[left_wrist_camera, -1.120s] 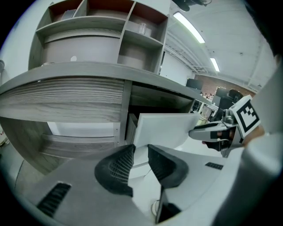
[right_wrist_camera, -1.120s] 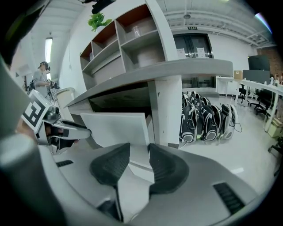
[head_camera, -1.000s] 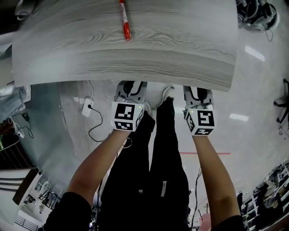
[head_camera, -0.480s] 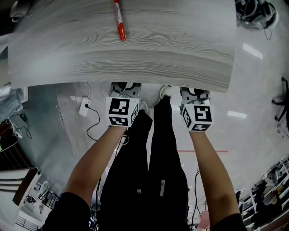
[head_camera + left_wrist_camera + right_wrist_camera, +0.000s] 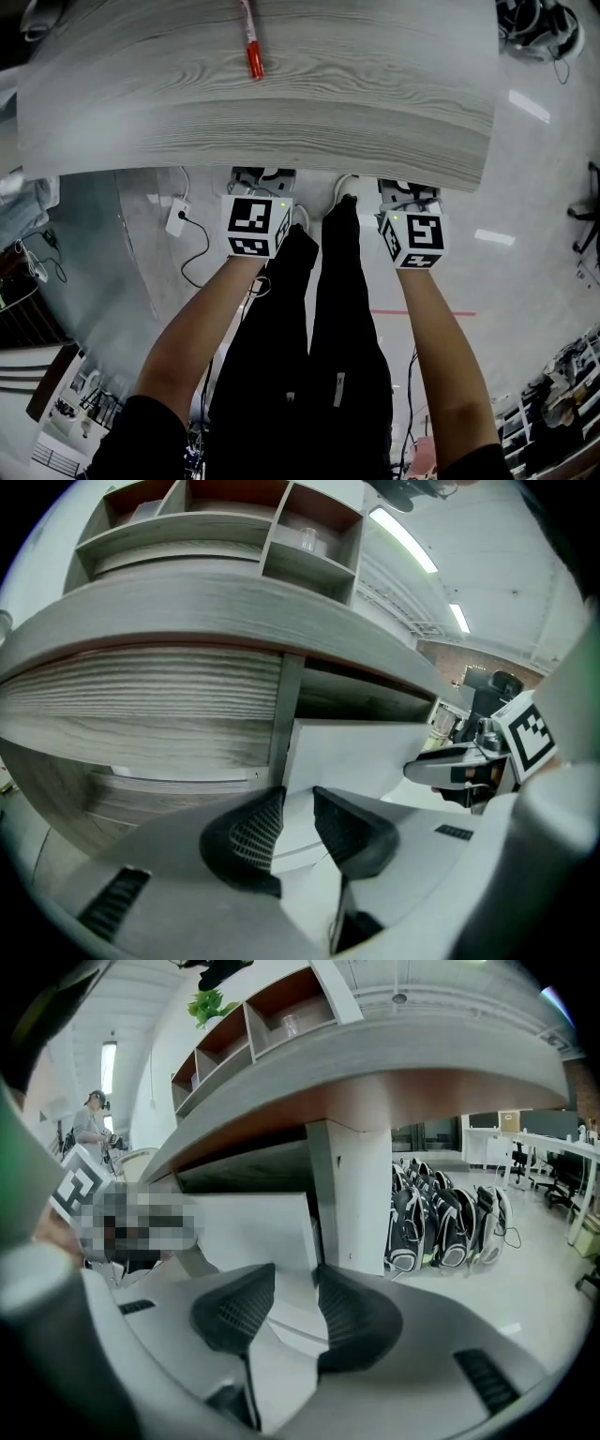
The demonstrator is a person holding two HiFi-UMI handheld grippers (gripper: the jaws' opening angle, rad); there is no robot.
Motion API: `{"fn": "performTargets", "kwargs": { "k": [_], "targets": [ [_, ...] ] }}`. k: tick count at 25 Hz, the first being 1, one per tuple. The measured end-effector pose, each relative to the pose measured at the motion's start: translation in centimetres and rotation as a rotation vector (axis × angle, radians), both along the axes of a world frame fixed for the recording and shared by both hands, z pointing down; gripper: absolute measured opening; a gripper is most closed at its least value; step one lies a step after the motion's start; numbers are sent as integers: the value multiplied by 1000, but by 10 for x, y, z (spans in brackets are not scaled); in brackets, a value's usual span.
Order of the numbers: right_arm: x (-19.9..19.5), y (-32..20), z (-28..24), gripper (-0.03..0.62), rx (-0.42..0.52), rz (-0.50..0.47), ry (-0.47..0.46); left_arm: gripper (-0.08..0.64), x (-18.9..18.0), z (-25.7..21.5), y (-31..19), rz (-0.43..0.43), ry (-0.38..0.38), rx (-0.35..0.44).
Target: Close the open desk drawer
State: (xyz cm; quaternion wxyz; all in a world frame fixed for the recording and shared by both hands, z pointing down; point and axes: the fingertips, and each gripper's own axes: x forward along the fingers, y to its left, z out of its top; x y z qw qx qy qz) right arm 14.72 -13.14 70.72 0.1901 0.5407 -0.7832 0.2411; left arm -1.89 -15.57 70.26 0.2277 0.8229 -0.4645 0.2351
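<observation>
**Layout, left to right.** A white power adapter (image 5: 178,221) lay on the floor at far left, with its black cable. The left gripper (image 5: 297,808) was held under the front edge of the desk top (image 5: 281,122), on which a red marker (image 5: 253,56) rested. Its jaws were released, with a narrow gap between them and nothing gripped. A wood-grain panel (image 5: 141,714) closed the bay to the left.

**Drawer position.** The white drawer (image 5: 361,752) sat in the next bay, directly beneath the desk top. The head view did not show it at all. Both gripper views showed its flat front just ahead of the jaw tips. Contact between tips and front could not be confirmed.

**Right side.** The right gripper (image 5: 296,1283) matched the left: level, jaws slack and slightly apart, holding nothing. It faced the right part of the same front. Beyond it stood the white desk leg (image 5: 361,1194), with a row of dark bags (image 5: 450,1227) on the floor further right.

**Orientation.** The drawer front faced the person, with its long axis running left to right, parallel to the desk edge. Its travel axis ran away from the person, under the top.

**Progress (judgement).**
- Done: most of the closing travel appeared complete, because the front lay back under the overhang.
- Left: full seating was not verifiable, so a final even push from both grippers probably remained.
</observation>
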Motion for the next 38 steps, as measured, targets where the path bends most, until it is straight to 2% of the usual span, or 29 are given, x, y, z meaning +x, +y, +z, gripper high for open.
{"fn": "performTargets", "kwargs": {
  "k": [9, 16, 23, 27, 34, 38],
  "targets": [
    [0, 1, 0, 153, 0, 12, 8, 109, -1, 0, 0, 25, -17, 41],
    [3, 9, -9, 141, 11, 45, 21, 103, -2, -12, 3, -9, 62, 28],
    [-6, 33, -31, 141, 40, 33, 43, 101, -4, -31, 29, 0, 79, 55],
    [-15, 54, -51, 140, 68, 39, 72, 101, -4, -54, 55, 48, 66, 115],
    [-43, 96, -107, 140, 81, 48, 54, 101, -9, -103, 103, 117, 93, 134],
    [-51, 112, -162, 140, 123, 65, 40, 101, -16, -137, 115, 96, 122, 127]
  ]
}}
